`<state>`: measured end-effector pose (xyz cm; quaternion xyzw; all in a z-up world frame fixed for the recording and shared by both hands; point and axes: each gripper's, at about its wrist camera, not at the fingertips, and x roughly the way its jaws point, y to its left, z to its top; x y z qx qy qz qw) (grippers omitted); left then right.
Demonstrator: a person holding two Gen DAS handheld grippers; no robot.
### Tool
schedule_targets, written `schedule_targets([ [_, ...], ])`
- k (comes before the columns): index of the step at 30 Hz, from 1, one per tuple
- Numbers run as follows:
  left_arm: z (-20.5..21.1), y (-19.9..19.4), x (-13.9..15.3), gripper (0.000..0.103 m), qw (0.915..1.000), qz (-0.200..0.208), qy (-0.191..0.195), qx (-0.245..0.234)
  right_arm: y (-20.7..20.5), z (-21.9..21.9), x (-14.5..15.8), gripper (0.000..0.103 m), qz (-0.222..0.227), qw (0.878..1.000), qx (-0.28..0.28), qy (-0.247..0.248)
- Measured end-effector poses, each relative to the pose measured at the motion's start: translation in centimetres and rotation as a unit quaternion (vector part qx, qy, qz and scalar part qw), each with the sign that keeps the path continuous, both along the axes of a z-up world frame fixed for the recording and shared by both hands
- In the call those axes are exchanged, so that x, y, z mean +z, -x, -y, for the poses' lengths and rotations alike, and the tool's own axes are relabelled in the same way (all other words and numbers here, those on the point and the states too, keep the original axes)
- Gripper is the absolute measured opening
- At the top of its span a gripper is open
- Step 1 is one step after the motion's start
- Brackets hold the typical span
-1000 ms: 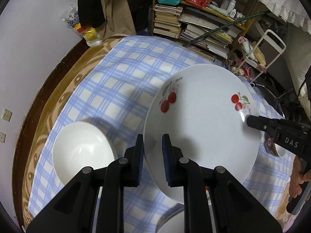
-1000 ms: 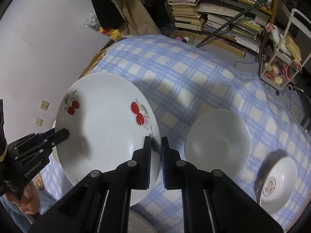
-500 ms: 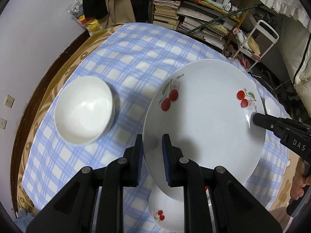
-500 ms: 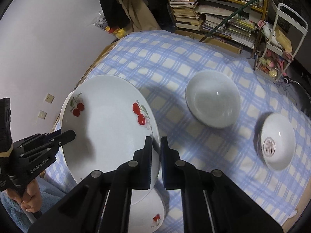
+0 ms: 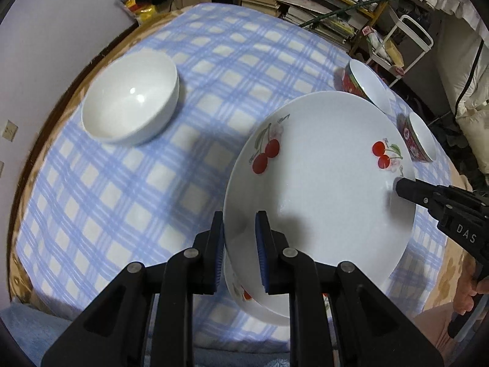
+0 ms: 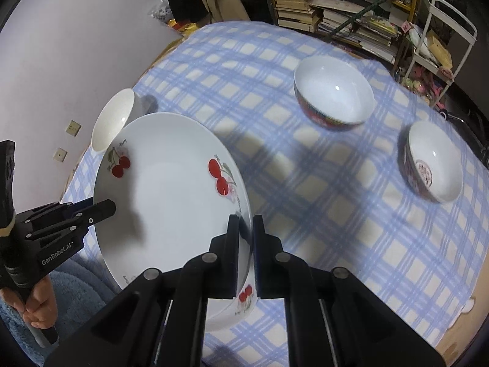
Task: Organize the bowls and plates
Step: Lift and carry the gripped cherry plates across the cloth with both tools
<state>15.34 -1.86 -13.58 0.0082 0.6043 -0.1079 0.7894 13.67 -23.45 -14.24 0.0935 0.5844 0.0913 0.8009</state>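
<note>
Gripping the cherry plate (image 5: 324, 183) on opposite sides of its rim: left gripper (image 5: 240, 244) with jaws nearly closed, blue pads clamped over the near-left edge; right gripper (image 6: 244, 244) with jaws all but shut, pinching the rim on the far side from the left one. Held tilted above the checked tablecloth (image 5: 122, 183), near its front edge, with a shadow cast on the cloth underneath. Sitting directly below the held plate, a second cherry plate (image 6: 241, 299), mostly covered, only a sliver of rim and a small cherry print peeking out between and below the fingers.

Resting toward the left edge of the tabletop, a plain white bowl (image 5: 131, 98), well apart from the plate in the left wrist view, partly blocked by the plate's rim in the right wrist view. Standing toward the right side, a red-patterned bowl (image 6: 334, 91) and a smaller bowl with a print inside (image 6: 434, 162), apart from each other and from the plate; in the left wrist view both cut by the plate's far rim.

Hard to read: the small lettering beside the cherries, too fine to make out. Blurred: the cloth and bowl edges. Cut off at the frame edges: a hand (image 6: 36, 309) under the left gripper's handle, and fingers at the lower right of the left wrist view. Cluttered beyond the table: a shelf of books (image 5: 305, 3).
</note>
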Motion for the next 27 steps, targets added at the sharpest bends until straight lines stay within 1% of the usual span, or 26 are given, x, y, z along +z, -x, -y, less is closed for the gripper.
schedule_targets([
  [5,-0.4,1.4,-1.0,0.020,1.0000,0.005,0.003,0.008,1.2,-0.1,-0.9,0.010,0.000,1.000,-0.006,-0.007],
  [8,-0.4,2.0,-2.0,0.020,0.9999,0.011,-0.002,0.002,2.0,-0.2,-2.2,0.010,0.006,1.000,-0.014,-0.016],
  [10,-0.7,2.0,-2.9,0.020,1.0000,0.001,0.001,0.008,2.5,-0.1,-3.2,0.010,0.005,0.999,-0.019,-0.028],
  [11,-0.7,2.0,-3.3,0.020,1.0000,-0.003,-0.003,0.008,2.7,0.0,-3.8,0.010,0.002,0.999,-0.023,-0.033],
  [13,-0.5,2.0,-3.9,0.020,0.9997,-0.006,-0.022,0.005,3.2,-0.2,-4.7,0.010,-0.005,0.999,-0.029,-0.039],
  [14,-0.5,2.1,-4.1,0.020,0.9996,-0.007,-0.026,0.007,3.3,-0.5,-5.0,0.010,-0.008,0.999,-0.025,-0.037],
  [17,-0.5,2.3,-4.5,0.020,0.9996,-0.016,-0.022,0.008,3.4,-1.1,-5.5,0.010,-0.008,1.000,-0.015,-0.017],
  [22,-0.5,2.2,-5.0,0.020,0.9994,-0.021,-0.026,0.008,3.7,-0.8,-7.1,0.010,-0.024,0.999,-0.027,-0.030],
  [25,-0.5,2.0,-5.1,0.020,0.9994,-0.019,-0.027,0.011,3.7,-0.9,-7.3,0.010,-0.027,0.999,-0.024,-0.030],
  [27,-0.5,2.0,-5.4,0.020,0.9993,-0.024,-0.026,0.011,3.8,-1.1,-7.1,0.010,-0.020,0.999,-0.022,-0.024],
])
